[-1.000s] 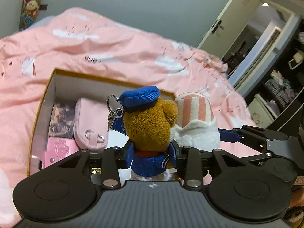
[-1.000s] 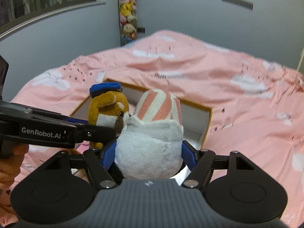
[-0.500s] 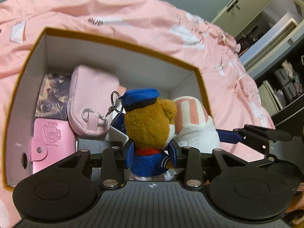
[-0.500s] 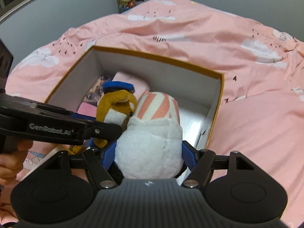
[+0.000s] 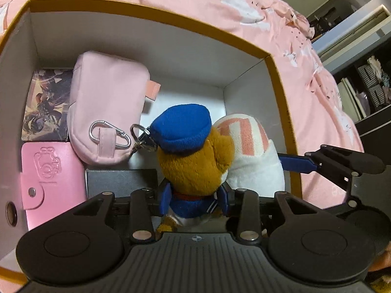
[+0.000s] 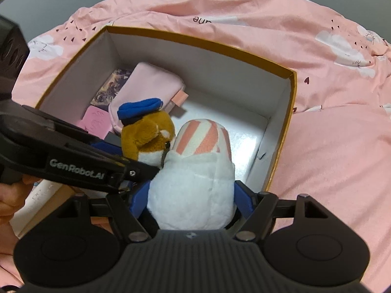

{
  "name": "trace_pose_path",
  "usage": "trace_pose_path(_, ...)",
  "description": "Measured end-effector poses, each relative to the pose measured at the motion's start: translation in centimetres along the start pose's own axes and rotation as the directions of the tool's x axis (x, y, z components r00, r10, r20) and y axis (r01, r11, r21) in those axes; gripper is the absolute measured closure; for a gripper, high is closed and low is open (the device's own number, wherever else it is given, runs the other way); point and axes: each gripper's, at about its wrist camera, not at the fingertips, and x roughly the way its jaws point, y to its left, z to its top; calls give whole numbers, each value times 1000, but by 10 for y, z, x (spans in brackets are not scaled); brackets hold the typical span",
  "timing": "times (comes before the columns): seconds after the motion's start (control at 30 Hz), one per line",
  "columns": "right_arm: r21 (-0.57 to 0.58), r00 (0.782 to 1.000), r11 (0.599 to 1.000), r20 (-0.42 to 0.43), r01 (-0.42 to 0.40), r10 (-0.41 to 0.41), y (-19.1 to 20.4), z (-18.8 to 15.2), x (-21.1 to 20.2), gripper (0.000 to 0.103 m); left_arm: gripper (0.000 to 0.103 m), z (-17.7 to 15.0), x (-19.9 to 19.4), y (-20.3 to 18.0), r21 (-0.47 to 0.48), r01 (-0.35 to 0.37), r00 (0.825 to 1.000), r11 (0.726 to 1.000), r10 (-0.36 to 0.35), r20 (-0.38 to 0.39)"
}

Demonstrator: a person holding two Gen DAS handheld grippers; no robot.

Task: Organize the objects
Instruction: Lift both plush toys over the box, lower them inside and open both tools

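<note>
My left gripper is shut on a brown plush bear with a blue cap and a keyring; the bear also shows in the right wrist view. My right gripper is shut on a white plush with a pink-striped top, also in the left wrist view. Both toys hang side by side, touching, inside the open gold-rimmed white box, over its right half.
In the box's left half lie a pink pouch with a carabiner, a pink snap wallet, a printed card box and a dark grey flat item. The box rests on a pink quilt. Shelves stand at far right.
Both grippers have moved forward and down with their toys, from above the box rim to inside the box. The box now fills more of both views.
</note>
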Motion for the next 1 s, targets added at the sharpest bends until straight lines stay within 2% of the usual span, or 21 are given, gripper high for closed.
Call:
trace_pose_path(0.07,-9,1000,1000,-3,-1,1,2,0,0,27,56,1,1,-1,13,-23,1000,1000,23,-3)
trace_pose_path(0.13,-13,1000,1000,1,-2,2,3,1,-3,26,55,-1,0,1,12,-17,1000,1000,17,-3)
trace_pose_path(0.2,-18,1000,1000,13,3,-2,2,0,-9,20,53,-3,-4,3,16,-5,1000,1000,5,-2)
trace_pose_path(0.27,-24,1000,1000,28,6,-5,1,0,-15,20,48,-4,-11,4,37,1,1000,999,-2,5)
trace_pose_path(0.33,-24,999,1000,47,7,-6,-2,-1,-22,23,47,-6,-20,3,57,-7,1000,998,5,24)
trace_pose_path(0.43,-20,997,1000,79,2,0,-7,0,-29,34,44,-8,-39,0,88,-1,998,996,-5,63)
trace_pose_path(0.5,-16,996,1000,94,-2,4,-9,2,-30,42,44,-7,-52,-3,98,-12,990,995,-2,139)
trace_pose_path(0.57,-21,995,1000,101,-2,4,-10,5,-28,43,43,-6,-61,-7,124,-44,981,991,19,193)
trace_pose_path(0.6,-25,995,1000,103,-3,6,-10,7,-26,43,43,-5,-60,-10,141,-58,981,988,30,193)
trace_pose_path(0.7,-38,996,999,89,-21,25,-10,11,-16,43,46,2,-44,-15,149,-70,987,986,47,152)
trace_pose_path(0.73,-41,996,999,85,-25,28,-10,12,-13,43,55,3,-39,-14,139,-75,987,987,54,150)
trace_pose_path(0.77,-45,996,999,79,-24,27,-10,13,-10,43,57,5,-34,-13,127,-82,986,989,62,152)
trace_pose_path(0.87,-52,997,998,67,-22,25,-13,14,-2,43,60,12,-29,-7,97,-30,989,995,16,146)
trace_pose_path(0.93,-58,998,998,56,-29,32,-14,15,2,43,60,19,-26,-8,97,-45,988,994,29,153)
trace_pose_path(1.0,-74,998,997,46,-37,40,-14,16,6,43,65,27,-20,-11,92,-56,990,994,43,135)
